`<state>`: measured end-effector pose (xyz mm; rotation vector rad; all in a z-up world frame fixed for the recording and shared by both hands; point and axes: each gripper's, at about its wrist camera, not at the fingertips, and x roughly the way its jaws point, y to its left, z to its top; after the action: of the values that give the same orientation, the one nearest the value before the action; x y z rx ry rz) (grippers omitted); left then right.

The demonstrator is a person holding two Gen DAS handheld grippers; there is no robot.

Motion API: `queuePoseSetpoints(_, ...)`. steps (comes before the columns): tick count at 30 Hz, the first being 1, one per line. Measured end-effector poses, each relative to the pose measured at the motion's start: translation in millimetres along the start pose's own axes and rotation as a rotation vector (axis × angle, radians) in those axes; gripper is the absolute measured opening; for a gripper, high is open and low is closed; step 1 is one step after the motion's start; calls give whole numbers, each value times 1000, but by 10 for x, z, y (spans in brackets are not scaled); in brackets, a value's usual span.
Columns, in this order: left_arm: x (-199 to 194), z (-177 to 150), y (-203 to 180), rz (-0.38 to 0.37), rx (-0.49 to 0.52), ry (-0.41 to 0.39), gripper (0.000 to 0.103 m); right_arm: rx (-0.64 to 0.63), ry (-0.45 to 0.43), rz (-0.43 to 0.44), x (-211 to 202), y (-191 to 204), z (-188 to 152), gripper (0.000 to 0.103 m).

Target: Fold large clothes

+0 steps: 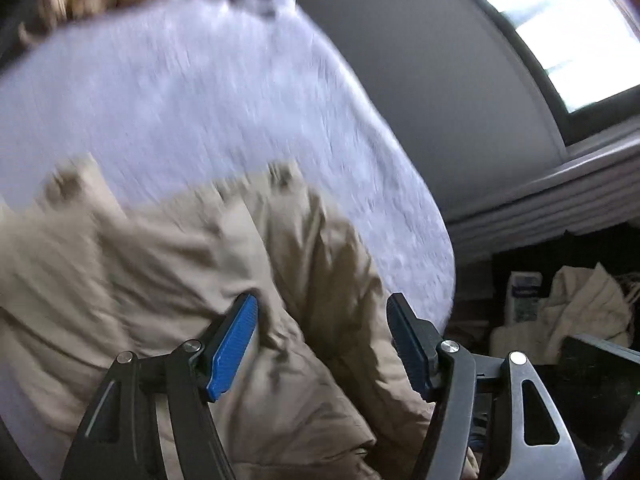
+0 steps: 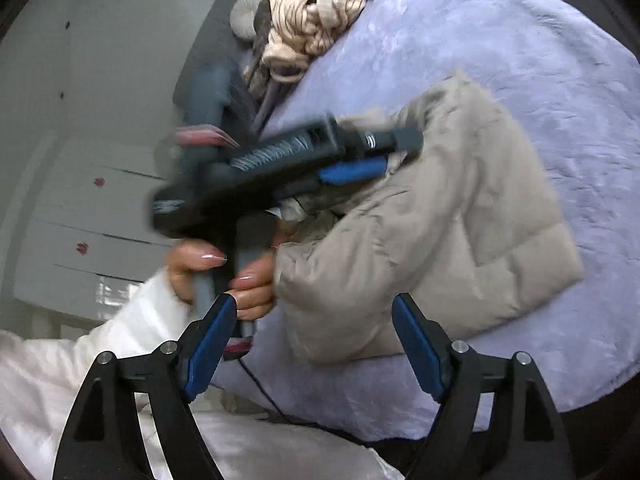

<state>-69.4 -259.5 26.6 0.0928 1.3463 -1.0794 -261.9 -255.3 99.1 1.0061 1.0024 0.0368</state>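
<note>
The beige padded jacket (image 2: pixel 432 216) lies partly folded on the lavender bed (image 2: pixel 520 40), toward the bed's near edge, with one flap already turned over the body.

Right gripper (image 2: pixel 316 344): fingers stand wide apart, nothing between them, clear above the near edge of the bed.

Left gripper (image 1: pixel 320 344): fingers spread about halfway, straddling a ridge of jacket fabric. The pads do not appear to press on it, though blur limits certainty. The right wrist view shows the person's hand (image 2: pixel 224 276) on its handle, with the tool low over the jacket's collar end.

Risks, as judged:
- The padding is springy, so with neither tool gripping, the turned flap may lift or slide open.
- A shallow pinch may catch only the outer shell, dragging the layers out of line.
- The cable (image 2: pixel 260 384) trailing off the near edge could snag.
- The bundled striped cloth (image 2: pixel 320 8) at the far edge limits room.
</note>
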Motion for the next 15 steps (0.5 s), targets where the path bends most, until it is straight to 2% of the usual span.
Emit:
queuePoseSetpoints(1,-88,73,54,29,6,-32,68,7,5,-39,123,4,66,82)
queuePoseSetpoints(2,-242,69,130,93,10,-91,68,17,5,-92,213,1,124,81)
queuePoseSetpoints(3,-326,69,191,129,5,-120,68,25,-6,-159,275,-28,159,74)
queuePoseSetpoints(4,-422,49,307,179,-8,-156,68,25,-21,-213,302,-44,181,38)
queuePoseSetpoints(5,-507,20,478,238,-30,-191,68,16,-20,-282,345,-69,217,20)
queuePoseSetpoints(8,-519,-37,899,361,-81,-191,68,-45,-60,-390,264,-60,268,13)
queuePoseSetpoints(10,-412,-52,1080,354,-119,-178,68,-106,-95,-469,151,-32,246,12)
queuePoseSetpoints(12,-246,0,1081,349,-127,-178,68,-130,-111,-524,65,-69,220,12)
queuePoseSetpoints(15,53,116,819,379,-48,-176,68,-122,-111,-582,28,-180,198,12)
